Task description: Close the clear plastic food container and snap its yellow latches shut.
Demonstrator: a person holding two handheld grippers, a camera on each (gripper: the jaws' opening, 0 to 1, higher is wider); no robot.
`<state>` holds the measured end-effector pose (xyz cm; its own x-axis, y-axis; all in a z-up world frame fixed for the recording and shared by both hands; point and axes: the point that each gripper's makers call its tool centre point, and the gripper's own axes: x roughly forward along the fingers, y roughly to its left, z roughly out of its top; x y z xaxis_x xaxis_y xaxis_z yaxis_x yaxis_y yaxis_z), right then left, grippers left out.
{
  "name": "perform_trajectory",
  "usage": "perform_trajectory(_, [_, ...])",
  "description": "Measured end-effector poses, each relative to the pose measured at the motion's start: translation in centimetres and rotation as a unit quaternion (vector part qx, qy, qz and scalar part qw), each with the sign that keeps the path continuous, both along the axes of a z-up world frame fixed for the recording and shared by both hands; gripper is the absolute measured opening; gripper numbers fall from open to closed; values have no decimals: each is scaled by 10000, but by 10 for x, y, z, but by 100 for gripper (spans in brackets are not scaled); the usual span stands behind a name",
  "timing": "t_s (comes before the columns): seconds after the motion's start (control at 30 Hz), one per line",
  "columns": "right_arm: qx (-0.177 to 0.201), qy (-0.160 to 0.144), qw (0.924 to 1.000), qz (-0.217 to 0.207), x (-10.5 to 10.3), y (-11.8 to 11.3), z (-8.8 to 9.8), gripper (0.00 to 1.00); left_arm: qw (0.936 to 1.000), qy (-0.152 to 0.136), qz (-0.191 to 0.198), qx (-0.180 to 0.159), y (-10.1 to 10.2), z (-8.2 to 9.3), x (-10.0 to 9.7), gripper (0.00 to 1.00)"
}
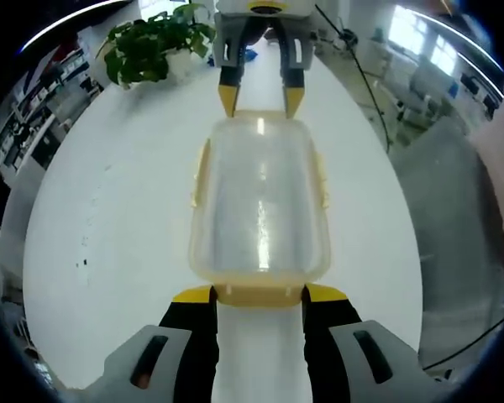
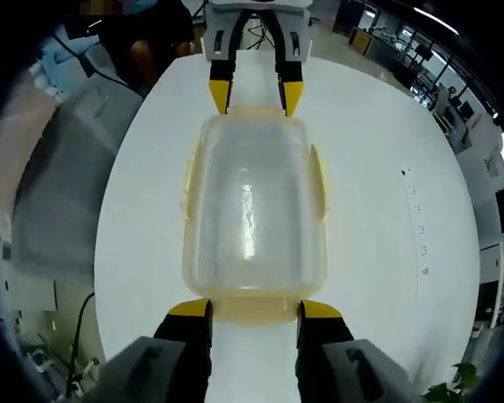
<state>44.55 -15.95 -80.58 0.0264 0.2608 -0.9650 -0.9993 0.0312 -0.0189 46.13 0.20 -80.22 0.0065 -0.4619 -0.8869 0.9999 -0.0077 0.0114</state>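
A clear plastic container (image 1: 259,201) (image 2: 252,210) with its lid on top lies lengthwise on a white table between my two grippers, which face each other. Yellow latches run along its long sides (image 1: 200,172) (image 2: 319,180). My left gripper (image 1: 259,294) is open, and its yellow tips flank the yellow end latch (image 1: 259,295) at the near end. In the right gripper view it stands at the container's far end (image 2: 255,94). My right gripper (image 2: 254,309) is open too, its tips on either side of the opposite end latch (image 2: 254,312). From the left gripper view it appears at the far end (image 1: 260,101).
The round white table (image 1: 109,252) (image 2: 386,252) has bare surface on both sides of the container. A potted green plant (image 1: 151,46) stands at one edge. Grey floor (image 1: 454,210) lies beyond the rim. A person (image 2: 143,42) sits behind the table, near cables.
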Motion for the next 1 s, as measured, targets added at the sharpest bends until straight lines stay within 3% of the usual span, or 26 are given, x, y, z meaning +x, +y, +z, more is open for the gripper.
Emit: perform_trajectory(1.0, [-114,193,9997,22,4,-10,-14,37,9999,117,-10,33,-8,-13,5,37])
